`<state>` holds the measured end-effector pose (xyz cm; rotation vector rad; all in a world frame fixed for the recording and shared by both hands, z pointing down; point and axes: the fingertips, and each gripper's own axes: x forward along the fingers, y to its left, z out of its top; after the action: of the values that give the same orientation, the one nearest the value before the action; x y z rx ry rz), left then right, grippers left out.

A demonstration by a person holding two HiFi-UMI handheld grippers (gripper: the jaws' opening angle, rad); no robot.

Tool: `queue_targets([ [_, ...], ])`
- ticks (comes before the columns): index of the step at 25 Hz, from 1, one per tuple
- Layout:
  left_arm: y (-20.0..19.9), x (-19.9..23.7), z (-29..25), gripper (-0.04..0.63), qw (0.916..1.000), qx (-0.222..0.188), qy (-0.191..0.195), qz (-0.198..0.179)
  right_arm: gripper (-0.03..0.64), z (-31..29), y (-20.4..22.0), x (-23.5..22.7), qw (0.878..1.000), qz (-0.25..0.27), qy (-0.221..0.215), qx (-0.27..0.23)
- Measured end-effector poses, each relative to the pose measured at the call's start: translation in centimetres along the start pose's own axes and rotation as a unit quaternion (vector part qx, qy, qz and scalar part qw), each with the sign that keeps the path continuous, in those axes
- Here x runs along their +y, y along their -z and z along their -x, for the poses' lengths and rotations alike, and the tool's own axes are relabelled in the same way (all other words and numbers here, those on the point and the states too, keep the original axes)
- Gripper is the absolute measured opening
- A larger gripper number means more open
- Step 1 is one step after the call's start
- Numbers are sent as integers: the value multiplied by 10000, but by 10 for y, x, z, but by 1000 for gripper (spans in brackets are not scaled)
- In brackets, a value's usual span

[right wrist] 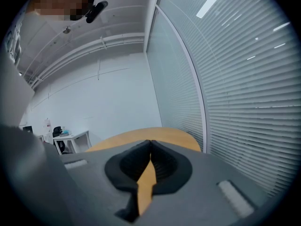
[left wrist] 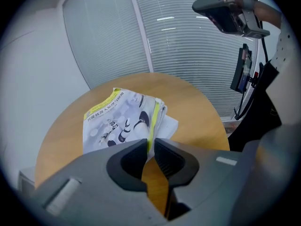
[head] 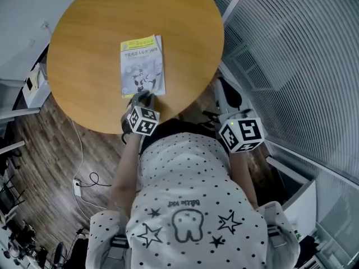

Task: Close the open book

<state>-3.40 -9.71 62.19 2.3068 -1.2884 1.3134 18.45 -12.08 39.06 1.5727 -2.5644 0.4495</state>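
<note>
Near the middle of the round surface [head: 78,43] lies the book [head: 142,66], thin, light and floppy I judge, best taken at its loose page edge, the left claw [head: 141,98] narrowly parted at its 6 o'clock edge, gripping nothing, the right claw [right wrist: 150,142] pressed together, empty.

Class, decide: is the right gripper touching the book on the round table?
Apart. The right gripper has nothing between its jaws in its own view; the head view shows it past the table edge, well clear of the book.
</note>
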Motion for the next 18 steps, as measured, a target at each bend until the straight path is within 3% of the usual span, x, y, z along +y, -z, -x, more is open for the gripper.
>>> queue_targets([
  [7, -1, -1, 4, 57, 9996, -104, -108, 256, 5, -1, -5, 3, 10000, 9, -46, -20],
  [12, -1, 0, 2, 63, 9994, -143, 18, 318, 5, -6, -5, 7, 10000, 20, -74, -14],
  [18, -1, -5, 5, 185, 9972, -249, 303, 644, 5, -7, -6, 7, 10000, 50, -50, -3],
])
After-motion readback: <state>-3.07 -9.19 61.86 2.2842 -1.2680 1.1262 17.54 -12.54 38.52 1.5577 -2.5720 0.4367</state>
